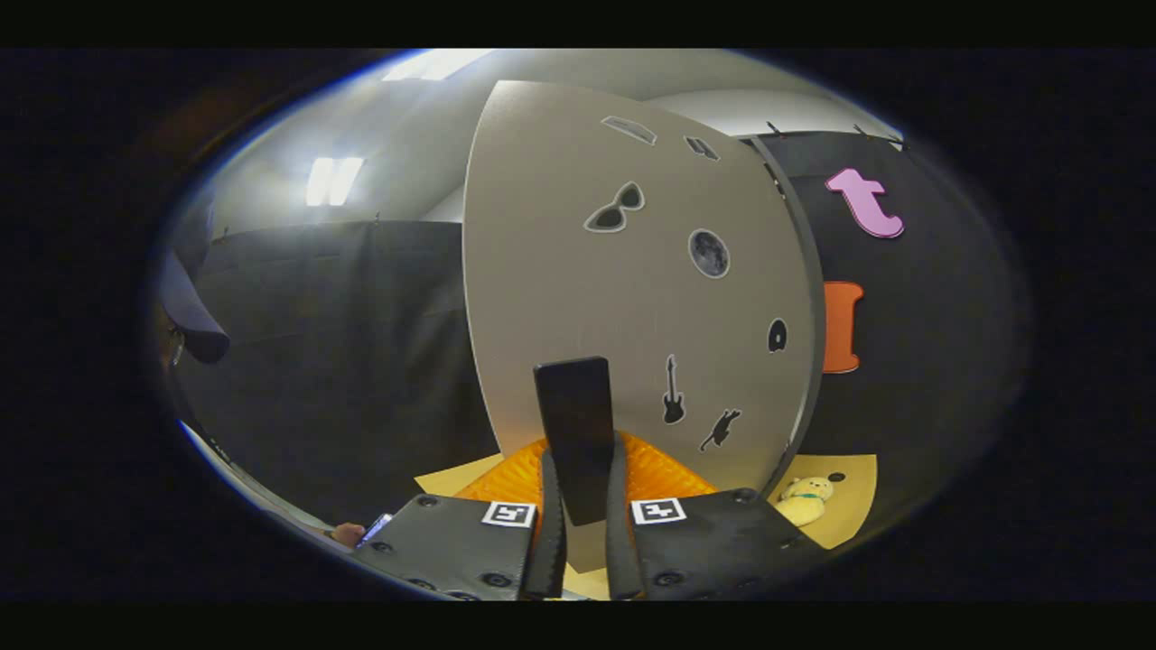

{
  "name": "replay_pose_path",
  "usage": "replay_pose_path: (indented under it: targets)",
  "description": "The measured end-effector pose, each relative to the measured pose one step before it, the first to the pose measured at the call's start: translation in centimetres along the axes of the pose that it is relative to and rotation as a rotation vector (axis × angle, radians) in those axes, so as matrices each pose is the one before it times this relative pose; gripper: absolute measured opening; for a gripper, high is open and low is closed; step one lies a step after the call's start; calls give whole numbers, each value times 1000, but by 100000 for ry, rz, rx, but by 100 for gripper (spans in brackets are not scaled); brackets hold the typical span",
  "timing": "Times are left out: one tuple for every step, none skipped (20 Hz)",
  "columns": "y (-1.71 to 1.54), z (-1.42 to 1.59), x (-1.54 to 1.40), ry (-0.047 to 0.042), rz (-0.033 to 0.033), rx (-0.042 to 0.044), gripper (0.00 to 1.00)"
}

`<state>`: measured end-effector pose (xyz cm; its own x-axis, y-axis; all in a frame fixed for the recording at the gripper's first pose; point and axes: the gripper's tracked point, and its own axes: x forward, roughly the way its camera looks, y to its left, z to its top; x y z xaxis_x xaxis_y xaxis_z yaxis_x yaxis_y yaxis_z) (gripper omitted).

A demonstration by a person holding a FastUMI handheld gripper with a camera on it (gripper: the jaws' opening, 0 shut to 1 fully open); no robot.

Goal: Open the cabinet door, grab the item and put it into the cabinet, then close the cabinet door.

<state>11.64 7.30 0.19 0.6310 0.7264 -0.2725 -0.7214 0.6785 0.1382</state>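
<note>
A grey cabinet door (632, 298) with several small stickers stands close ahead of me. Its black upright handle (578, 424) sits between my fingers, and my gripper (583, 456) is shut on it, one finger pressing each side. A dark edge (808, 316) runs down the door's right side; I cannot tell how far the door stands open. The cabinet's inside is hidden. A pale yellow plush toy (804, 499) lies on the yellow table top (853, 506), to the right of the door's lower corner and beyond my right finger.
Black cloth walls close the booth behind and on both sides of the door. At the far left stands a person in dark clothing (194, 311), with a hand holding a phone (366, 531) low beside my left finger.
</note>
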Motion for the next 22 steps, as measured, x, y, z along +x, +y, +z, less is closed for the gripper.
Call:
replay_pose_path:
  targets:
    - [-95, -21, -254, -579, 501, -217, 26]
    - [-173, -4, -165, -516, 587, -36, 26]
    - [-67, 82, -142, -647, 532, 178, 26]
    - [-195, -52, -87, -566, 495, 229, 26]
    - [-100, 21, -197, -688, 367, 379, 26]
    - [-148, 12, -165, -600, 277, 501, 26]
    - [-116, 38, -33, -615, -15, 951, 26]
    - [-114, 27, -97, -553, -263, 1001, 26]
    - [-166, -44, -203, -361, -200, 654, 26]
    - [-126, -33, -192, -149, -44, 14, 26]
    - [-99, -29, -42, -74, -38, -297, 26]
    - [-160, -3, -130, -60, 216, -751, 26]
    - [-102, 27, -301, -44, 462, -925, 25]
    - [-182, -133, -285, 25, 582, -495, 25]
    - [-180, -119, -328, -4, 418, 21, 25]
    - [-163, -180, -402, -71, 227, 301, 25]
    - [-218, -35, -181, -253, -44, 121, 25]
    - [-316, -27, -198, -290, -474, 198, 25]
    - [-411, 0, -183, -117, -698, -147, 25]
    - [-290, 155, -232, -187, -440, -347, 25]
    - [-592, 3, -314, -58, -401, -160, 25]
    - [-640, 64, -396, -420, -627, 256, 25]
